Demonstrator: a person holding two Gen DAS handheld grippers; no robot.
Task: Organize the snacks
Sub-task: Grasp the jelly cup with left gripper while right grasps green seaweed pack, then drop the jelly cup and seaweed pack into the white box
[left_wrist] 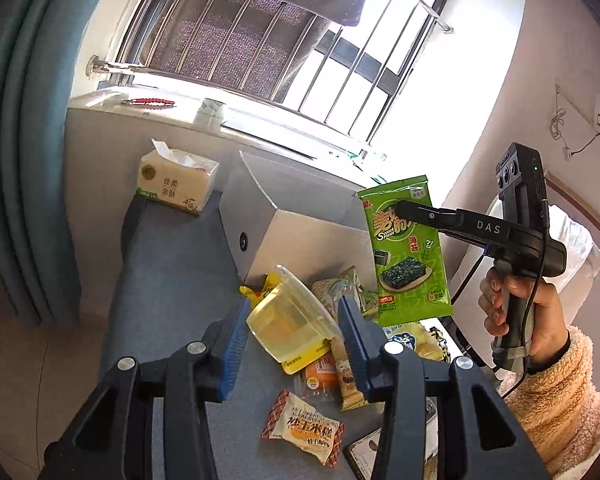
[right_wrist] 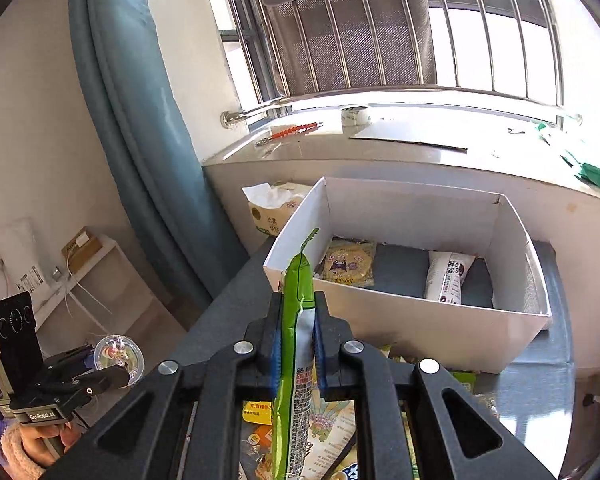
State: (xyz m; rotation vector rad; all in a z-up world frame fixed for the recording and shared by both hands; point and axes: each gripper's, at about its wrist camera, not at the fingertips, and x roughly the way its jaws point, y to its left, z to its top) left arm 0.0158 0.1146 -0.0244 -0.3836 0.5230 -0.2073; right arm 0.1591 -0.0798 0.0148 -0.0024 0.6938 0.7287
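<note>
My left gripper [left_wrist: 294, 322] is shut on a clear yellowish jelly cup [left_wrist: 290, 320] and holds it above the snack pile [left_wrist: 332, 376] on the grey table. My right gripper [right_wrist: 298, 320] is shut on a green seaweed packet [right_wrist: 296, 340], held upright and edge-on just before the white cardboard box [right_wrist: 420, 320]. In the left wrist view the packet [left_wrist: 408, 252] hangs from the right gripper [left_wrist: 400, 205] beside the box [left_wrist: 284, 216]. Inside the box lie a yellow packet [right_wrist: 348, 266] and a white packet [right_wrist: 450, 276]. The left gripper with the cup shows low at left [right_wrist: 112, 364].
A tissue pack [left_wrist: 176, 180] stands at the table's far left, behind the box. A corn-cake packet [left_wrist: 304, 428] and a phone [left_wrist: 370, 454] lie near the front edge. A window sill [right_wrist: 380, 148] runs behind the table. A blue curtain [right_wrist: 140, 120] hangs at left.
</note>
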